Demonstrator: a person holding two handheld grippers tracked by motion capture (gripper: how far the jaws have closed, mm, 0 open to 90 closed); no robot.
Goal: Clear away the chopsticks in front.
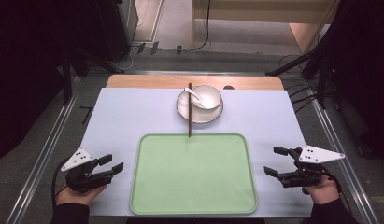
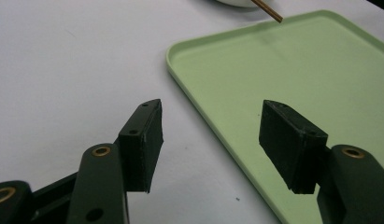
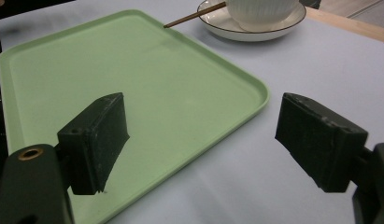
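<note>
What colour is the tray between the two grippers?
Pale green, plain with no pattern. The tray shows best in the high view.

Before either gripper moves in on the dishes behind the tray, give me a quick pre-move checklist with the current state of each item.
1. Left gripper open, holding nothing: ok.
2. Right gripper open, holding nothing: ok.
3. Green tray bare, ready to take items: ok.
4. Bowl upright on the plate, spoon inside it: ok.
5. Chopsticks resting steadily: not ok; they lie over the plate's rim, near tip about at the tray's far edge.
6. Whether the bowl holds anything besides the spoon: cannot tell.
</note>
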